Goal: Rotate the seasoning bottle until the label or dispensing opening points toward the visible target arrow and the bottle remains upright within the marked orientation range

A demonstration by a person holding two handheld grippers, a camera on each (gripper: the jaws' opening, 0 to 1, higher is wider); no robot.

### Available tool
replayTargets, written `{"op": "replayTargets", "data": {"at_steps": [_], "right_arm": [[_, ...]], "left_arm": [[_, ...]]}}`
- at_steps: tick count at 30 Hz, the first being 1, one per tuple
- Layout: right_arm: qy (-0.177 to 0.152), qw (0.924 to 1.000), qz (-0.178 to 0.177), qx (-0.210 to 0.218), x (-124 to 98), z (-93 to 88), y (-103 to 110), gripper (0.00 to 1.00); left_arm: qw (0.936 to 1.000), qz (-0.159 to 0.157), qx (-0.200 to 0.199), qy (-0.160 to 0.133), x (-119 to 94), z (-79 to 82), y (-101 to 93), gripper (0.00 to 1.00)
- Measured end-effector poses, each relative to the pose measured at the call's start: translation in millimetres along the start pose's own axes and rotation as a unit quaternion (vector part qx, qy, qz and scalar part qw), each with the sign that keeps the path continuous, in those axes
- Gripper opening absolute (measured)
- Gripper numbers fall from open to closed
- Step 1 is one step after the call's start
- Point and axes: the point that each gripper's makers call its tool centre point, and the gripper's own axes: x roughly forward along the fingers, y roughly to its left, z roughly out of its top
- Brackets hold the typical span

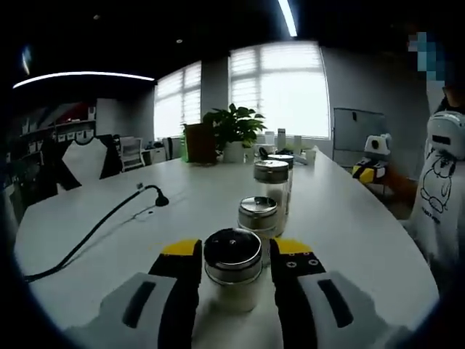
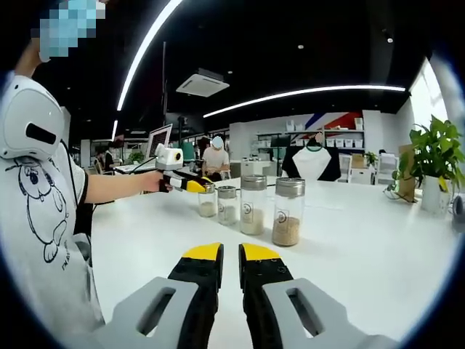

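Observation:
Four glass seasoning bottles with metal lids stand upright in a row on the white table [image 1: 349, 225]. In the left gripper view the nearest bottle [image 1: 232, 265] stands between my left gripper's [image 1: 234, 254] yellow-tipped jaws, which press against its sides. The other bottles [image 1: 259, 215] [image 1: 271, 182] line up behind it. In the right gripper view the row runs from the held bottle [image 2: 207, 201] to the tallest bottle [image 2: 288, 211], which holds brown seasoning. The left gripper [image 2: 190, 185] reaches in from the left there. My right gripper [image 2: 231, 254] sits low over the table, shut and holding nothing, short of the row.
A black cable [image 1: 94, 233] snakes across the table's left side. A potted plant [image 1: 234, 127] and small items stand at the far end. A person in a white printed shirt [image 2: 36, 218] stands at the table's edge. Someone sits at a desk [image 2: 216, 156] in the background.

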Motion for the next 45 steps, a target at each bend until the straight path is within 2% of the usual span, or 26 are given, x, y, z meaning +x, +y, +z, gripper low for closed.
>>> {"op": "replayTargets", "data": {"at_steps": [1,2,5,6,8,9,11,13,16,17,22,26,31,35,39,45], "right_arm": [[-0.002,1.0000,-0.001,0.002,0,0.5,0,0.06],[-0.003,1.0000,-0.003,0.002,0,0.8,-1,0.06],[-0.002,1.0000,-0.007,-0.003,-1,0.8,-2,0.06],[-0.002,1.0000,-0.007,-0.003,-1,0.7,-1,0.06],[-0.002,1.0000,-0.008,-0.003,-1,0.0,-1,0.06],[-0.002,1.0000,-0.007,-0.002,0,-0.4,-1,0.06],[0.001,0.9999,-0.011,-0.001,2,-2.1,-2,0.06],[0.015,0.9994,-0.024,-0.018,4,-5.2,-5,0.06],[0.014,0.9994,-0.024,-0.021,9,-2.7,-1,0.06],[0.013,0.9995,-0.022,-0.020,10,-1.6,0,0.06],[0.007,0.9998,-0.009,-0.017,14,1.8,4,0.06],[0.006,0.9999,-0.005,-0.007,16,1.2,4,0.06],[0.004,1.0000,-0.005,-0.002,16,0.7,2,0.06],[0.004,0.9999,-0.009,0.003,15,-0.8,0,0.06],[0.003,0.9999,-0.012,0.007,14,-1.4,-2,0.06],[0.000,0.9999,-0.014,0.009,11,0.3,-4,0.06]], "left_arm": [[0.9999,0.010,-0.005,-0.006,0,2.1,0.6,0.52],[0.9998,0.015,-0.010,-0.010,-1,3.5,0.3,0.52],[0.9979,0.057,-0.026,-0.018,-4,7.1,6.5,0.48],[0.9977,0.056,-0.031,-0.020,-4,9.4,2.8,0.46],[0.9969,0.072,-0.015,-0.029,-4,17.2,-1.7,0.47],[0.9954,0.093,0.001,-0.023,-5,18.3,0.4,0.48],[0.9914,0.129,0.007,-0.023,-5,20.2,5.6,0.49],[0.9874,0.154,-0.010,-0.032,-7,20.5,9.5,0.49],[0.9836,0.160,-0.037,-0.074,-9,28.7,6.7,0.49],[0.9820,0.165,-0.043,-0.080,-10,29.2,6.9,0.49],[0.9757,0.206,-0.028,-0.069,-16,25.8,11.0,0.48],[0.9716,0.225,-0.035,-0.066,-17,22.5,11.2,0.48],[0.9673,0.246,-0.024,-0.054,-13,14.3,10.8,0.47],[0.9676,0.246,-0.031,-0.051,-12,10.9,12.7,0.42],[0.9683,0.246,-0.016,-0.040,-13,8.9,13.1,0.35],[0.9705,0.238,-0.019,-0.033,-14,3.5,14.4,0.32]]}}
